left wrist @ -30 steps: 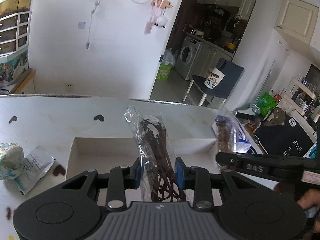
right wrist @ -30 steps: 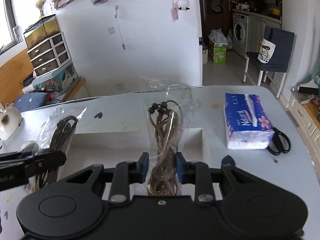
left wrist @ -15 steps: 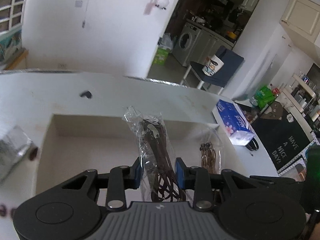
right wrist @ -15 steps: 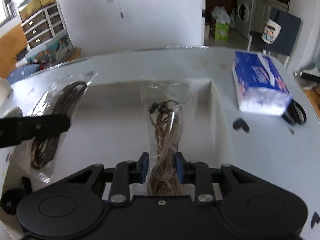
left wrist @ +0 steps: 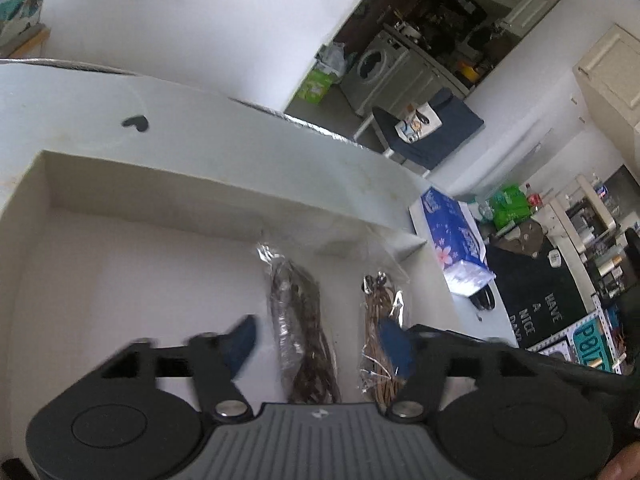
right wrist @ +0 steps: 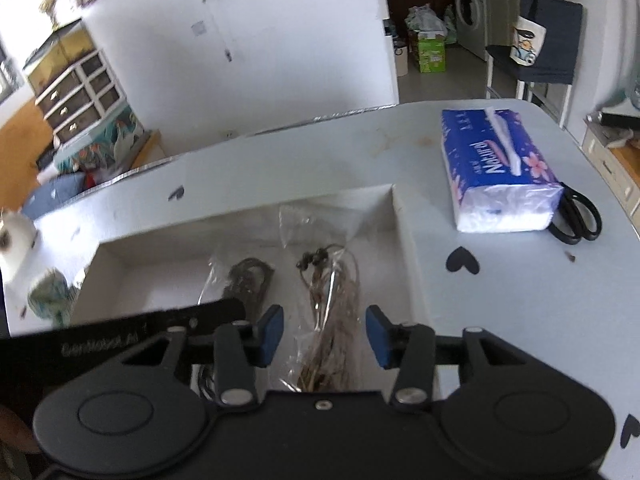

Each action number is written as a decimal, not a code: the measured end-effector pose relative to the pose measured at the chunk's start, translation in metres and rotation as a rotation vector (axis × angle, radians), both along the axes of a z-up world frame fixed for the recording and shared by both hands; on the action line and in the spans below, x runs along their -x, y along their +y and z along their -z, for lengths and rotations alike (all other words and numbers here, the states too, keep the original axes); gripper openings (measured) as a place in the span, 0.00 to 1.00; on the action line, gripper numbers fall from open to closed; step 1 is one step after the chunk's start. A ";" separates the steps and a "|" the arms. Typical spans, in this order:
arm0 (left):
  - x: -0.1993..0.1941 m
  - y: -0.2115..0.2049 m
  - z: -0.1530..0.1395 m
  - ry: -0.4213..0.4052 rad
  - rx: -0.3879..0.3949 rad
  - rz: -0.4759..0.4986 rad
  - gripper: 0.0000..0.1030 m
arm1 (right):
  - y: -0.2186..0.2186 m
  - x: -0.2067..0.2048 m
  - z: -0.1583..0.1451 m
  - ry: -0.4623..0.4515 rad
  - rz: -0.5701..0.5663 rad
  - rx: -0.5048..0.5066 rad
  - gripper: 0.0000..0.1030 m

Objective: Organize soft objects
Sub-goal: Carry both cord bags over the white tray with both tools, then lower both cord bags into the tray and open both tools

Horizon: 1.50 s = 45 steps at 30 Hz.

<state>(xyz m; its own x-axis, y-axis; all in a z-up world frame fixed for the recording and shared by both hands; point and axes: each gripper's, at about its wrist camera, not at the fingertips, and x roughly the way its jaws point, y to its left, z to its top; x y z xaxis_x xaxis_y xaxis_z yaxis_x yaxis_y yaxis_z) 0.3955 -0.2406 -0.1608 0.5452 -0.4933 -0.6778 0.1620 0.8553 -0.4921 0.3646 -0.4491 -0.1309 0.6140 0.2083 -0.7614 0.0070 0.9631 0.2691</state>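
Observation:
A white open box [left wrist: 200, 176] stands on the table. On its floor lie two clear bags side by side: one of dark brown cord [left wrist: 300, 320] and one of light brown cord [right wrist: 332, 300]. My left gripper [left wrist: 318, 342] straddles the dark bag; its jaws are opening and the blue pads stand off the plastic. My right gripper [right wrist: 324, 336] straddles the light bag [left wrist: 380, 320]; its jaws are also opening, with gaps on both sides. In the right wrist view the dark bag [right wrist: 248, 280] is partly hidden behind a black finger [right wrist: 192, 316] of the left gripper.
A blue tissue pack [right wrist: 496, 168] lies right of the box [right wrist: 404, 248], with black scissors [right wrist: 576, 216] beside it. A crumpled patterned wrapper [right wrist: 48, 296] and a white object [right wrist: 16, 236] sit left of the box. Black heart stickers dot the table. A chair stands beyond the far edge.
Both grippers came down into the box with their bags. Their jaws then spread, and both bags now lie loose on the box floor.

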 end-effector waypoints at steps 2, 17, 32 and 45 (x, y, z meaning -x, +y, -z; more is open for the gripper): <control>0.004 0.003 -0.008 -0.034 -0.010 -0.004 0.71 | -0.003 0.000 -0.003 -0.007 0.005 -0.010 0.34; 0.001 -0.016 0.005 -0.058 -0.218 0.124 0.10 | 0.005 -0.006 0.026 0.060 -0.033 -0.008 0.07; 0.014 -0.009 -0.020 -0.076 -0.192 0.116 0.32 | 0.006 0.002 0.005 0.013 -0.035 -0.007 0.10; 0.051 -0.001 -0.060 -0.139 -0.188 0.106 0.58 | -0.001 0.040 -0.032 -0.051 -0.013 0.002 0.28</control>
